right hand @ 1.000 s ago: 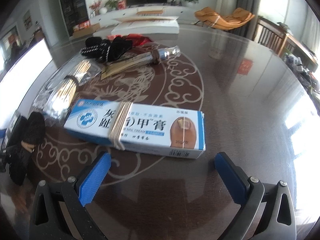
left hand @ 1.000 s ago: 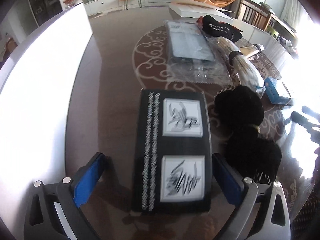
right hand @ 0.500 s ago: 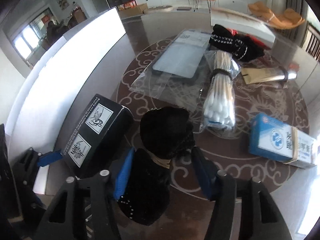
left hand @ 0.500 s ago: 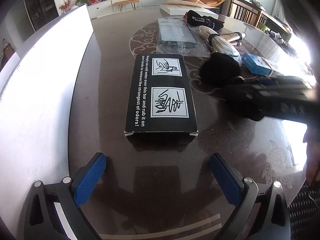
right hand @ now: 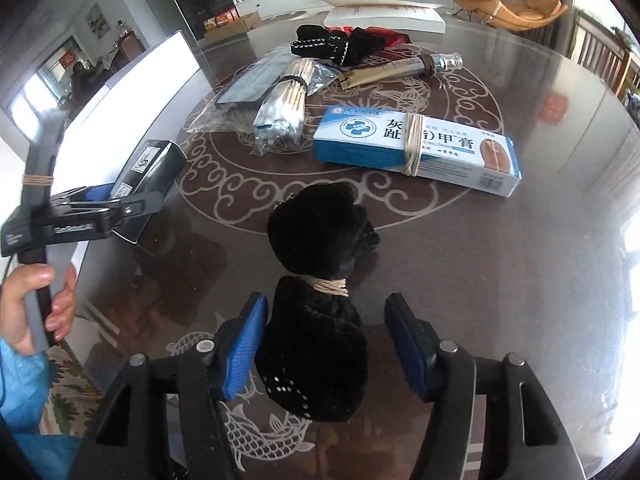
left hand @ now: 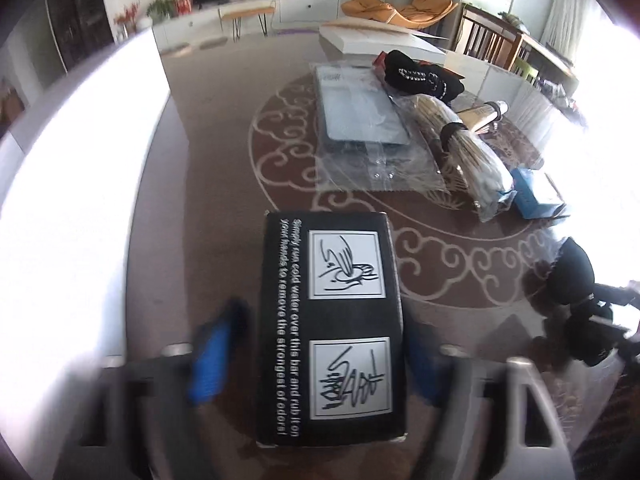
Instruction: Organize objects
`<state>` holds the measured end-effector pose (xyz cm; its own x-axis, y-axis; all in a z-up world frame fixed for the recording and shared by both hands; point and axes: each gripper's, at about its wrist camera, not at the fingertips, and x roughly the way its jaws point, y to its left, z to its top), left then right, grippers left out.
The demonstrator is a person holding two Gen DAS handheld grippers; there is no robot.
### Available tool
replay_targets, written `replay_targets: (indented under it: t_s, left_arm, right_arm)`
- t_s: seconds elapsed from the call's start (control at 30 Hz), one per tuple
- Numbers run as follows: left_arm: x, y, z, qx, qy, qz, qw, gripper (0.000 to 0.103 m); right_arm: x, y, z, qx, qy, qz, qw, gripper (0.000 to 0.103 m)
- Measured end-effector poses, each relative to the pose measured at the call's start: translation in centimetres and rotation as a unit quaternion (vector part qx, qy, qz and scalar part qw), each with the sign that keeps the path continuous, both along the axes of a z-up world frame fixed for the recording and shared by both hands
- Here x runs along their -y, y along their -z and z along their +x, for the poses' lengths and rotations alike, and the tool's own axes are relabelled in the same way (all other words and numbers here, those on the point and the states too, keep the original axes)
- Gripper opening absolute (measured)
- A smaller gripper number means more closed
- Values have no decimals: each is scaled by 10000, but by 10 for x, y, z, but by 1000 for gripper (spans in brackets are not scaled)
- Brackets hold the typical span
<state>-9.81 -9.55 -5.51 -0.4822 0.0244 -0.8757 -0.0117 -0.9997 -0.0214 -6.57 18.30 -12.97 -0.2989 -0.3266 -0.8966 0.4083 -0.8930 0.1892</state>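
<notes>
The right gripper straddles a black knitted fabric bundle tied at its waist with pale twine. Its blue pads have just been opening; the left pad lies against the fuzzy cloth while a clear gap shows at the right pad, so nothing is clamped. The bundle lies on the dark, glossy round table, on the near edge of the table's pale scroll-patterned medallion.

The left gripper has just been closing around a black rectangular cardboard box printed with white text and two white picture panels. Blur hides the pads, so whether they press on the box I cannot tell. The box lies just outside the medallion's near left rim. A hand with a blue sleeve grips that tool's handle.

Beyond the bundle, inside the medallion, lies a long blue-and-white carton bound by a rubber band. Left of it is a crinkled clear bag of cotton swabs, then a flat grey-blue item in a clear plastic sleeve. Farther back are a tan tube with a clear cap and black studded cloth. A white flat box sits at the far rim.
</notes>
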Motion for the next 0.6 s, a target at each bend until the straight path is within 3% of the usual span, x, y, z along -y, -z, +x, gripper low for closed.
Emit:
replay_targets:
  t_s: [0.2, 0.27, 0.3, 0.33, 0.43, 0.6]
  left_arm:
    - [-7, -1, 18, -34, 36, 355, 9994, 58]
    - [-10, -7, 33, -82, 49, 575, 9983, 58]
    - [-11, -11, 41, -131, 51, 653, 9978, 58]
    - [-11, -17, 49, -203, 59, 749, 9970, 58]
    - [-4, -42, 68, -438, 18, 1094, 9930, 58]
    - [39, -110, 97, -1125, -279, 1462, 9824, 58]
  right_arm:
    - [23, -14, 2, 321, -254, 349, 9986, 63]
    - [33, -13, 2, 85, -296, 601, 9977, 54]
    - [37, -13, 3, -54, -289, 814, 9962, 32]
    - [38, -14, 4, -108, -244, 854, 9960, 32]
    - [38, -32, 9, -185, -177, 585, 9980, 32]
    - [75, -101, 15, -487, -538, -267, 9970, 32]
